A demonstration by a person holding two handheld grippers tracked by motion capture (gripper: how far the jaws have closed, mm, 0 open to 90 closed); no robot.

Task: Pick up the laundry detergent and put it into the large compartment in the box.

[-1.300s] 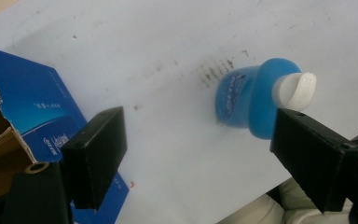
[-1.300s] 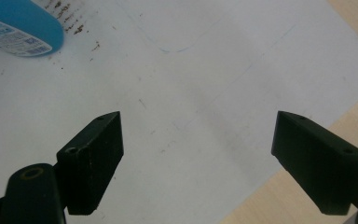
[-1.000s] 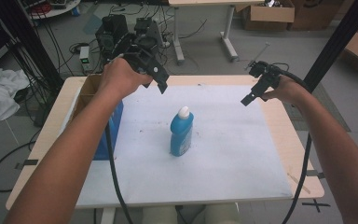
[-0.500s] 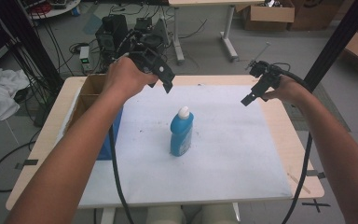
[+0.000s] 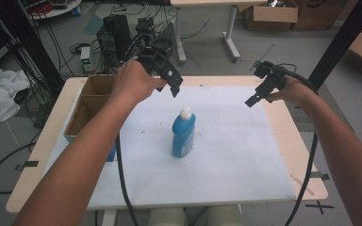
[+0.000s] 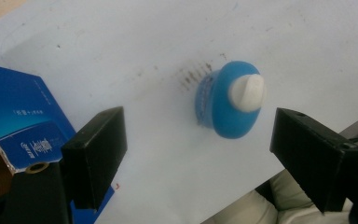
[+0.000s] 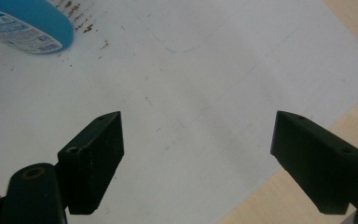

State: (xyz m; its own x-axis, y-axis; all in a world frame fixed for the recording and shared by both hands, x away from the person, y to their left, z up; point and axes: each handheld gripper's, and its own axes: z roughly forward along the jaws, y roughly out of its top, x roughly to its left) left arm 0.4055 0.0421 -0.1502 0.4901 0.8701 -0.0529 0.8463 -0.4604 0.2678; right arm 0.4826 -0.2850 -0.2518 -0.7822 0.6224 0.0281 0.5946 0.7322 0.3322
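Blue plastic bottle with a white cap [image 5: 184, 133] stands upright near the middle of the white sheet [image 5: 226, 155] covering the wooden desk [image 5: 306, 150], untouched by either tool.

Left gripper [image 5: 173, 86] is held above and behind the bottle, tilted down toward it. In the left gripper view its fingers [image 6: 95, 154] are spread wide with nothing between them but air, and the bottle's cap [image 6: 247, 92] sits framed in the gap, well below.

Right gripper [image 5: 253, 98] hangs over the right part of the sheet, well apart from the bottle. Its fingers [image 7: 93, 156] are likewise wide and empty; the bottle's labelled side [image 7: 25, 25] just enters the top left corner of the right gripper view.

Open cardboard box with blue printed sides [image 5: 92, 110] sits at the left edge of the desk, beside the left forearm (a likely destination, though I cannot confirm it).

Judgement: work is at its very start. Nothing grasped, nothing moved. The left gripper looks lined up for a descent onto the bottle; closing, lifting and placing all remain.
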